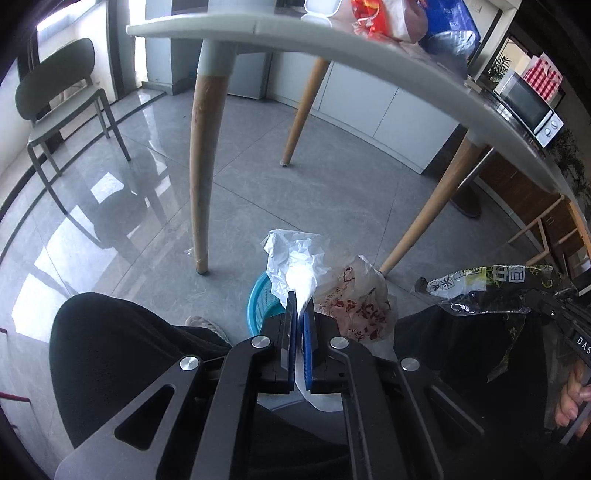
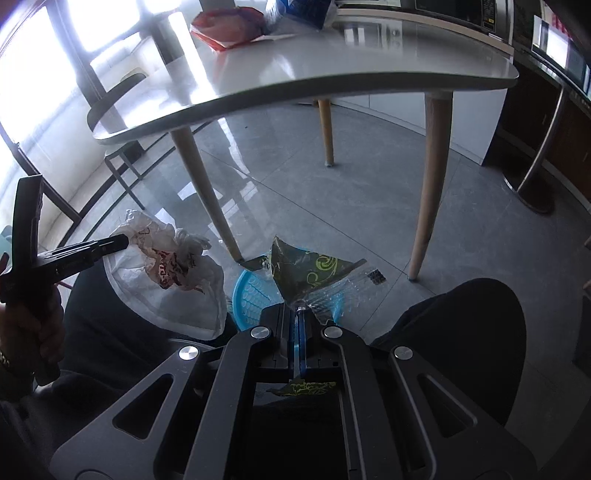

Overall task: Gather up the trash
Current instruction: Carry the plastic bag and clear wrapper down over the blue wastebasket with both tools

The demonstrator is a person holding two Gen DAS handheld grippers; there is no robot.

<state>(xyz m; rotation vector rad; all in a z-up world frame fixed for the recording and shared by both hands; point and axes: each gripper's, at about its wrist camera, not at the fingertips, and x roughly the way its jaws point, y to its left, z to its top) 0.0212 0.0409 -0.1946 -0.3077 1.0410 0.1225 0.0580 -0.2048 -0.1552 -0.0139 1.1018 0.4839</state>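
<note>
My left gripper [image 1: 300, 308] is shut on a crumpled white plastic bag with red print [image 1: 314, 280], held just above a blue plastic basket [image 1: 258, 299] on the floor. In the right wrist view the same bag [image 2: 166, 258] hangs at the left, with the left gripper's fingers [image 2: 110, 243] on it. My right gripper [image 2: 299, 314] is shut on a dark green snack wrapper with a clear part [image 2: 306, 273], right over the blue basket [image 2: 251, 295]. The left wrist view shows that wrapper [image 1: 491, 288] at the right edge.
A white table [image 1: 369, 48] on wooden legs [image 1: 201, 166] stands ahead, with snack bags [image 1: 391, 18] on top. The person's dark-clad knees [image 1: 110, 350] flank the basket. A green chair [image 1: 55, 92] stands at the far left, a microwave [image 1: 532, 107] at the right.
</note>
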